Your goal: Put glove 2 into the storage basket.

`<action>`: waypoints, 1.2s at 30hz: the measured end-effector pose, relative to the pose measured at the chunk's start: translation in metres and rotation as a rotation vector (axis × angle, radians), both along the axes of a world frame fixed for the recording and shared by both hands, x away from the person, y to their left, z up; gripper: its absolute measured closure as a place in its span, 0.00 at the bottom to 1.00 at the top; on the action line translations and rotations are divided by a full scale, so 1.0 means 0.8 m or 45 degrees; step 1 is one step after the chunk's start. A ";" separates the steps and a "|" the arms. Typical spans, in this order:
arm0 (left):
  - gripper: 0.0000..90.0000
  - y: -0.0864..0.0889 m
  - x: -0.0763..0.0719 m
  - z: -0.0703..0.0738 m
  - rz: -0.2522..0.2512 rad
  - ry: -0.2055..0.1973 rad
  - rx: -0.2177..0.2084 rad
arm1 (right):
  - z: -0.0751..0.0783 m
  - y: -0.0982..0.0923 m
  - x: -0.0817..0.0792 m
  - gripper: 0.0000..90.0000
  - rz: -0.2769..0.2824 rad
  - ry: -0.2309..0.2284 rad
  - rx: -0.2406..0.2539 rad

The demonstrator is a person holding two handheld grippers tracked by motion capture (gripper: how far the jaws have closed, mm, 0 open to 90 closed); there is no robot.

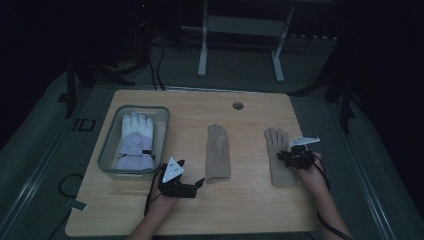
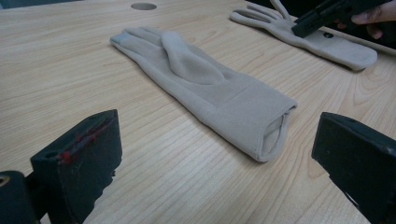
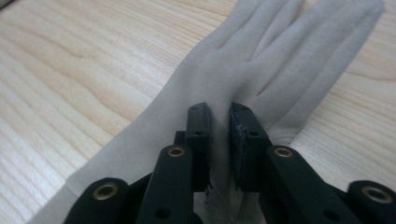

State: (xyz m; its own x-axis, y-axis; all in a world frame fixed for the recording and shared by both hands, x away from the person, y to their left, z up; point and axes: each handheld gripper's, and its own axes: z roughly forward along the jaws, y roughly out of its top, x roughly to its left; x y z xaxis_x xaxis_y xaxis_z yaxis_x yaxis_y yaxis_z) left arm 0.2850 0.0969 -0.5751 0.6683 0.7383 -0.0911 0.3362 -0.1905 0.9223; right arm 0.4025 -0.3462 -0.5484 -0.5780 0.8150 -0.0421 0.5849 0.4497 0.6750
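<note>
Two beige gloves lie flat on the wooden table. The middle glove has its cuff toward me, and my left gripper stands open just short of that cuff, with the jaws wide apart and nothing between them. The right glove lies palm down. My right gripper is shut on it, pinching a raised fold of fabric at the palm below the glove's fingers. That gripper also shows far off over the right glove.
A clear plastic bin at the table's left holds a white and lilac padded glove. A round cable hole sits near the far edge. Beyond the table are a white frame's legs and cables on the floor.
</note>
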 end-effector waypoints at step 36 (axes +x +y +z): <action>0.02 0.002 0.001 0.000 0.010 0.000 -0.001 | 0.112 0.073 -0.017 0.90 -0.138 -0.116 0.218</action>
